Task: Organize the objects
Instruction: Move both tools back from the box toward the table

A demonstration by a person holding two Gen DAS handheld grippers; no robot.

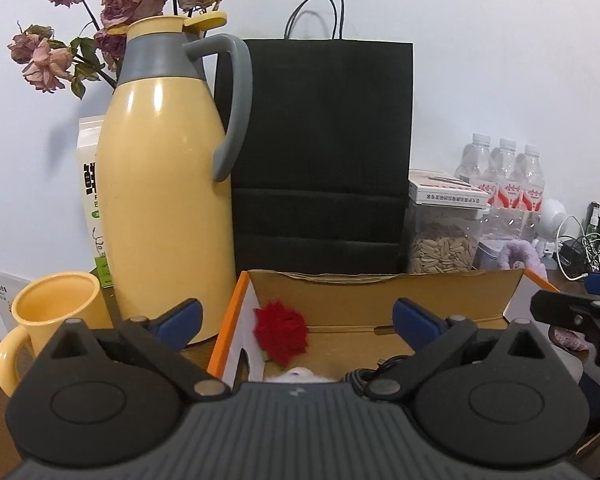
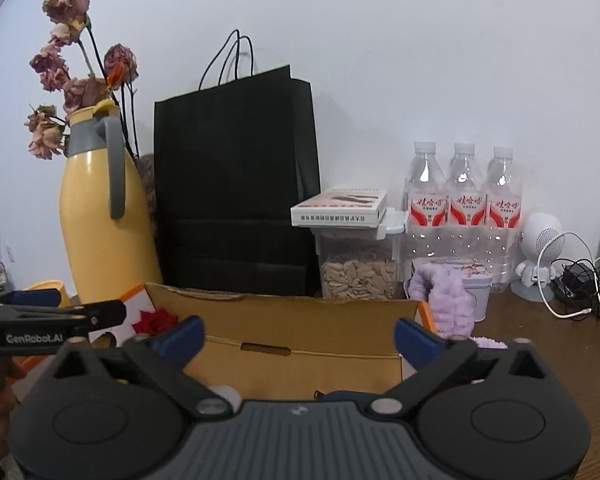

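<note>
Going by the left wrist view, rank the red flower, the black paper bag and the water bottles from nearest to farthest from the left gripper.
1. Red flower, inside the box, between the open fingers.
2. Black paper bag, behind the box.
3. Water bottles, far right by the wall.

A lived-in home: a wooden counter (image 2: 540, 332) against a white wall, crowded with a yellow thermos (image 1: 160, 200), dried roses (image 1: 120, 0), bottled water (image 2: 464, 208), and tangled chargers (image 2: 580, 280) at 3 o'clock.

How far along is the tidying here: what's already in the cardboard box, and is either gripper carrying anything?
Partly done: the red flower already lies inside the cardboard box. Nothing is in hand: the left gripper and right gripper both hover over the box, jaws open and empty. Possibly left: the purple fluffy item beside the box and the yellow cup.
</note>
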